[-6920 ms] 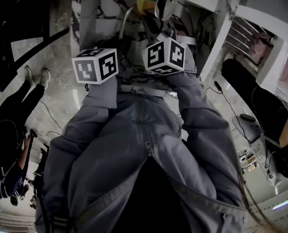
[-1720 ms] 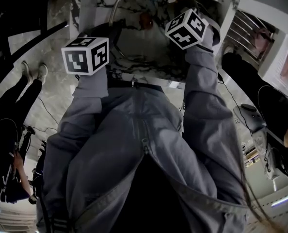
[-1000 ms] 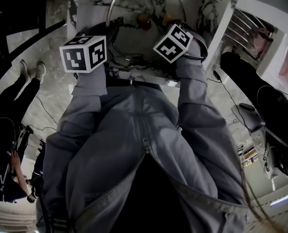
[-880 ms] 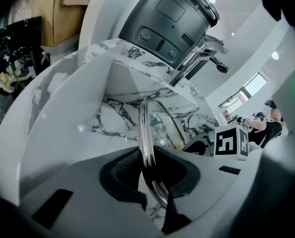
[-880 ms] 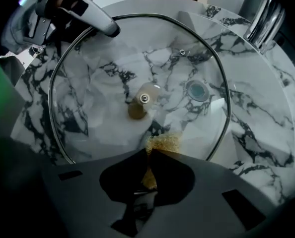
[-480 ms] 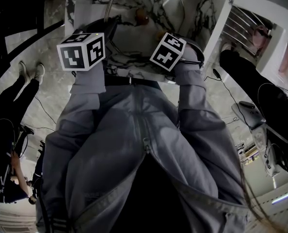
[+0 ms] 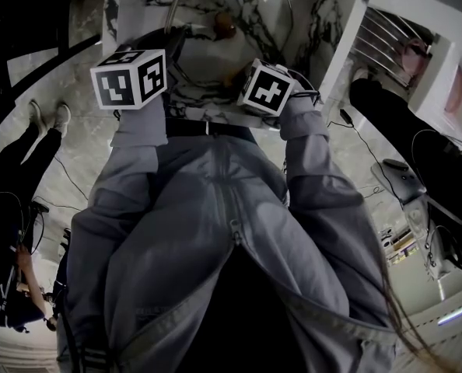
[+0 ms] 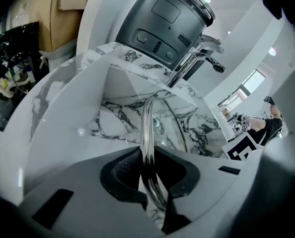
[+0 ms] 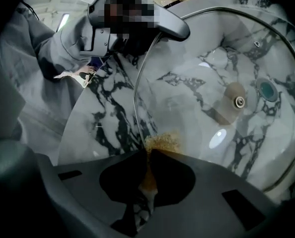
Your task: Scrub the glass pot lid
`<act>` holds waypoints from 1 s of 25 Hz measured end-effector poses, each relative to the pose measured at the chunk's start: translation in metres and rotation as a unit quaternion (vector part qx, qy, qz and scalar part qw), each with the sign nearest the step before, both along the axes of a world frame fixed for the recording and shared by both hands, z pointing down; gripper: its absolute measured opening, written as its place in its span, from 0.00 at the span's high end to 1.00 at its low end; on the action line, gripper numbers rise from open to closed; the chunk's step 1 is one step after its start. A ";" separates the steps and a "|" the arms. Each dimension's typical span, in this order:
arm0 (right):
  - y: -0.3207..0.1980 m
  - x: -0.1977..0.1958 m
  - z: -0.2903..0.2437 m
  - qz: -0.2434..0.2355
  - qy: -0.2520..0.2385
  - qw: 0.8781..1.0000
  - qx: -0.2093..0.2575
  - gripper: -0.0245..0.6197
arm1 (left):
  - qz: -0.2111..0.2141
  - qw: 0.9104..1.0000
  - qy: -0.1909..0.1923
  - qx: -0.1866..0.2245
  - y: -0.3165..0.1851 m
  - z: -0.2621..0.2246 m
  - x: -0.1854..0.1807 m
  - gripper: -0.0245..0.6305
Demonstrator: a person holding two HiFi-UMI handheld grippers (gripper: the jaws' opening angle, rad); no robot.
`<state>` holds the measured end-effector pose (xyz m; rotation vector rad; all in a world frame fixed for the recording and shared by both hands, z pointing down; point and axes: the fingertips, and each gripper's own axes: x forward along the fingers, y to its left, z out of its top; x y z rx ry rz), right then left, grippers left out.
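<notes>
The glass pot lid [image 9: 222, 68] stands on edge over a marble sink. My left gripper [image 8: 150, 182] is shut on its steel rim [image 8: 146, 128], which runs up from between the jaws. My right gripper [image 9: 148, 175] is shut on a thin brown scouring pad [image 9: 162, 143], whose frayed top lies against the glass near the rim. The lid's brown knob [image 9: 234, 95] shows through the glass, and also in the head view [image 7: 225, 26]. In the head view the left marker cube [image 7: 130, 78] and right marker cube [image 7: 266, 88] hide both sets of jaws.
The marble sink [image 8: 122, 118] has a teal drain [image 9: 266, 89]. A chrome faucet [image 8: 197, 58] and a dark grey appliance [image 8: 160, 21] stand behind it. Another person [image 7: 21, 162] stands on the floor at the left.
The right gripper has slid down and left toward my body with the pad. The left gripper has shifted only slightly and keeps its hold on the lid.
</notes>
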<state>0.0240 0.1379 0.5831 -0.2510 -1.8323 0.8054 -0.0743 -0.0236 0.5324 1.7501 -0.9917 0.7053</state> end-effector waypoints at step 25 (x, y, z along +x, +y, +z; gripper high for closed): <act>-0.041 -0.031 -0.191 0.094 -0.175 0.973 0.117 0.89 | 0.045 0.999 -0.018 -0.008 0.019 -0.026 0.006 0.85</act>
